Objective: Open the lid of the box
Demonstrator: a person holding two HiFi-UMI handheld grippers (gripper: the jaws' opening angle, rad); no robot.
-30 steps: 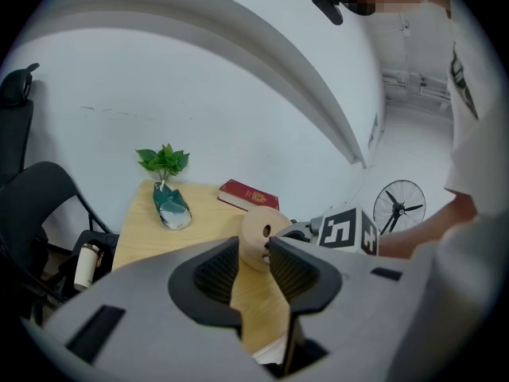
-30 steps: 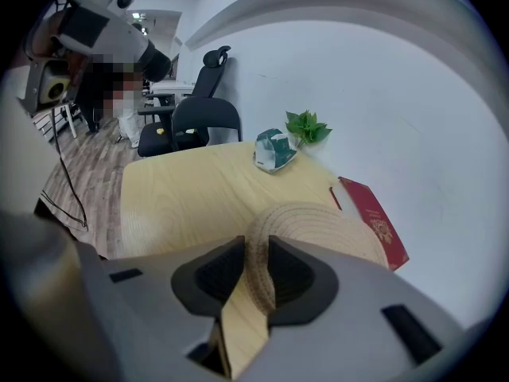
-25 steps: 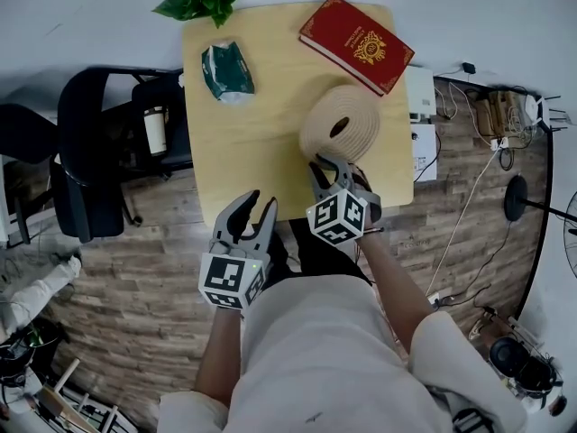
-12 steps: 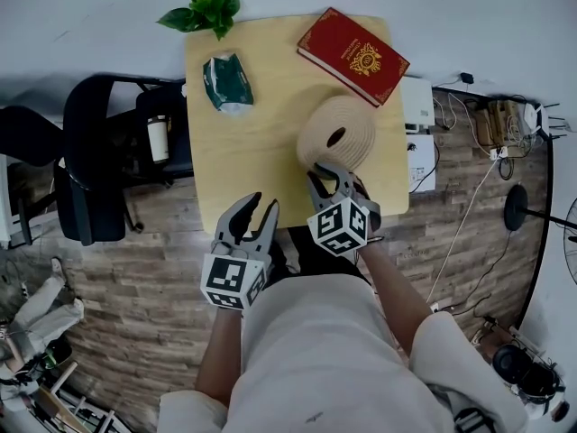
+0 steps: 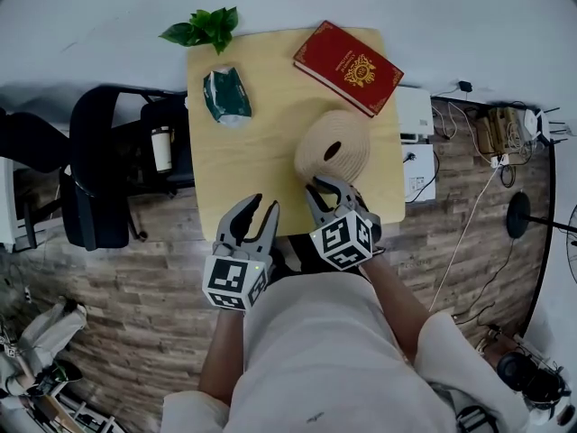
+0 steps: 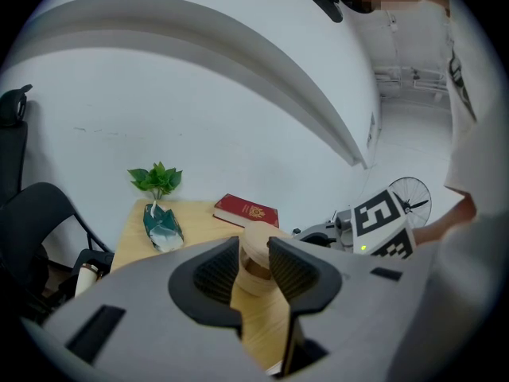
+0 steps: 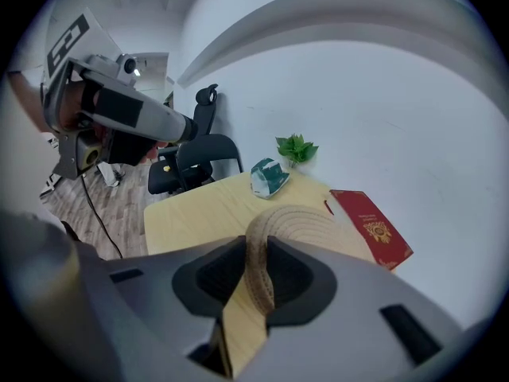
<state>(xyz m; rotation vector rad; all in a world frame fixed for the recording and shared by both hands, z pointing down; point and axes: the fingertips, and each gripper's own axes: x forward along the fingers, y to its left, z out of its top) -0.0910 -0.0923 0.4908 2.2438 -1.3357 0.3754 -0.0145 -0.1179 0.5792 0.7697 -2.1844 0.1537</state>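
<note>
A round woven straw box stands near the front right of the light wooden table (image 5: 243, 152). Its lid (image 5: 334, 147) is tilted up off the body. My right gripper (image 5: 329, 186) has the lid's near rim (image 7: 258, 261) between its jaws, which are closing, and both pads press on it. From the left gripper view the lid (image 6: 258, 241) sits askew above the box body (image 6: 253, 273). My left gripper (image 5: 263, 204) hovers at the table's front edge, left of the box, open with nothing in it.
A red book (image 5: 347, 66) lies at the back right of the table, a green pouch (image 5: 225, 96) at the back left, and a leafy plant (image 5: 203, 25) at the far edge. A black office chair (image 5: 108, 170) stands to the left. Cables and white boxes (image 5: 415, 142) lie on the floor at right.
The head view has drifted slightly. The lid stays tilted in my right gripper and the left gripper keeps its place.
</note>
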